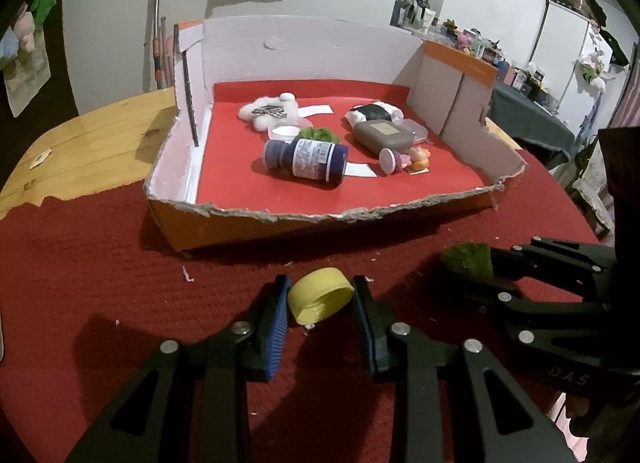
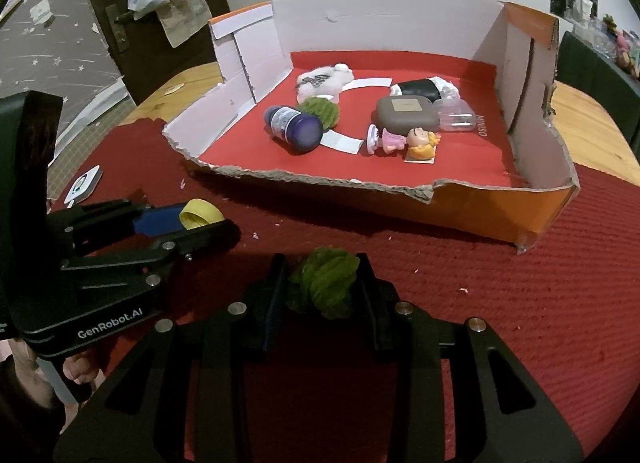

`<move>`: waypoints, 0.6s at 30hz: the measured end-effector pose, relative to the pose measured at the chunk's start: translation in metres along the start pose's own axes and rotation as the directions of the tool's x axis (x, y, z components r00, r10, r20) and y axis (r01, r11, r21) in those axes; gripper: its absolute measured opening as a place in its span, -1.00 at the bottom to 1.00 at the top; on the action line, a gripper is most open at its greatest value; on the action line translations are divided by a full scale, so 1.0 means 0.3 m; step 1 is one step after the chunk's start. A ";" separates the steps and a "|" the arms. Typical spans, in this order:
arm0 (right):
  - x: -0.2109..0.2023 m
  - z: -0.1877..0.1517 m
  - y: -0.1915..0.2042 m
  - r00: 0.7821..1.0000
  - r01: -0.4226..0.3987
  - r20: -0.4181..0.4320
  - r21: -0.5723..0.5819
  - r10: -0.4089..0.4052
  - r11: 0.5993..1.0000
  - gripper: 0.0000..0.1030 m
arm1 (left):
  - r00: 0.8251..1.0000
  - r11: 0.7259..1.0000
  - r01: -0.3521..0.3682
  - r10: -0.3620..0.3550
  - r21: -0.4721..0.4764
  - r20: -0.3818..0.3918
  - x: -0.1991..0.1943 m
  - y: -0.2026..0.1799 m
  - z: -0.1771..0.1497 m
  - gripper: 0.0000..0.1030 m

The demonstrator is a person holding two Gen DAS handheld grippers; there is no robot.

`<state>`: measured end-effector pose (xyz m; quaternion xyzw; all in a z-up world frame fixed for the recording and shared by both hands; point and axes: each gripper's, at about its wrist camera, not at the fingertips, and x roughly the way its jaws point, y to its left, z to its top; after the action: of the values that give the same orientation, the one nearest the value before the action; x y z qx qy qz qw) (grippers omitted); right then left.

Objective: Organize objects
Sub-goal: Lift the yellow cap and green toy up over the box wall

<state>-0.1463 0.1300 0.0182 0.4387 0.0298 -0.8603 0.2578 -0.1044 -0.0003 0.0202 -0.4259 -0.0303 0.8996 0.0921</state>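
Both grippers loaded, box just ahead

Left gripper [image 1: 320,299] is clamped narrow on a yellow bottle cap [image 1: 321,300], held on edge w/ its open side toward the cam; right gripper [image 2: 322,287] is pinched on a green fuzzy pompom [image 2: 324,287], fibres squashed between the pads. Both sit low over the red mat [image 1: 100,263], side by side, aimed at the torn cardboard box [image 1: 280,219] — likely a paired drop-in. Ahead of the fingers, inside the box: a dark blue bottle [image 1: 306,161] on its side, a 2nd green pompom [image 1: 320,134] behind it, a brown case [image 1: 382,135], a small doll figure [image 1: 404,159], white plush [image 1: 266,111]. Ragged front wall stands between grippers & box floor, so both loads prob. need lifting over it; bottle blocks the centre, nearer strip looks free.
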 end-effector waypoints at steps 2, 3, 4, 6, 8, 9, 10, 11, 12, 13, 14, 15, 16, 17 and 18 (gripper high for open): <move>-0.002 -0.001 0.002 1.000 -0.002 0.000 -0.001 0.002 1.000 -0.39 | 1.000 1.000 0.004 -0.004 -0.003 0.000 -0.003 0.000 -0.002 -0.38; -0.003 -0.001 0.003 1.000 -0.004 0.000 0.000 0.004 1.000 -0.39 | 1.000 1.000 0.006 -0.006 -0.004 0.000 -0.005 -0.001 -0.004 -0.38; -0.004 -0.002 0.004 1.000 -0.005 0.000 0.000 0.005 1.000 -0.39 | 1.000 1.000 0.007 -0.007 -0.003 0.000 -0.008 -0.002 -0.006 -0.38; -0.007 -0.003 0.006 1.000 -0.010 -0.001 0.001 0.010 1.000 -0.39 | 1.000 1.000 0.009 -0.009 -0.001 0.002 -0.013 -0.007 -0.009 -0.38; -0.010 -0.004 0.008 1.000 -0.015 -0.001 0.001 0.015 1.000 -0.39 | 1.000 1.000 0.012 -0.012 0.003 0.004 -0.020 -0.012 -0.010 -0.38; -0.012 -0.004 0.010 1.000 -0.017 0.000 0.001 0.017 1.000 -0.39 | 1.000 1.000 0.013 -0.013 0.004 0.006 -0.022 -0.014 -0.010 -0.38; -0.015 -0.003 0.011 1.000 -0.018 0.001 0.001 0.018 1.000 -0.39 | 1.000 1.000 0.013 -0.013 0.004 0.007 -0.025 -0.016 -0.010 -0.38; -0.019 -0.004 0.012 1.000 -0.019 0.002 0.000 0.019 1.000 -0.39 | 1.000 1.000 0.015 -0.015 0.004 0.009 -0.028 -0.016 -0.010 -0.38; -0.022 -0.003 0.014 1.000 -0.020 0.004 -0.001 0.020 1.000 -0.39 | 1.000 1.000 0.015 -0.015 0.005 0.012 -0.032 -0.017 -0.009 -0.38; -0.025 -0.004 0.017 1.000 -0.021 0.005 -0.002 0.021 1.000 -0.39 | 1.000 1.000 0.017 -0.017 0.005 0.013 -0.034 -0.017 -0.008 -0.38; -0.026 -0.003 0.019 1.000 -0.021 0.006 -0.003 0.021 1.000 -0.39 | 1.000 1.000 0.017 -0.018 0.006 0.016 -0.038 -0.018 -0.007 -0.38; -0.029 -0.002 0.021 1.000 -0.021 0.008 -0.004 0.021 1.000 -0.39 | 1.000 1.000 0.017 -0.017 0.008 0.017 -0.042 -0.020 -0.008 -0.38; -0.032 -0.001 0.023 1.000 -0.021 0.009 -0.005 0.021 1.000 -0.39 | 1.000 1.000 0.016 -0.016 0.010 0.018 -0.044 -0.021 -0.009 -0.38; -0.035 -0.001 0.024 1.000 -0.022 0.010 -0.005 0.022 1.000 -0.39 | 1.000 1.000 0.017 -0.017 0.010 0.017 -0.046 -0.022 -0.009 -0.38; -0.037 0.000 0.025 1.000 -0.022 0.012 -0.005 0.022 1.000 -0.39 | 1.000 1.000 0.016 -0.016 0.009 0.017 -0.048 -0.022 -0.010 -0.38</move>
<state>-0.1374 0.1283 0.0280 0.4333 0.0257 -0.8599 0.2687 -0.0923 0.0034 0.0303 -0.4174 -0.0304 0.9026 0.1009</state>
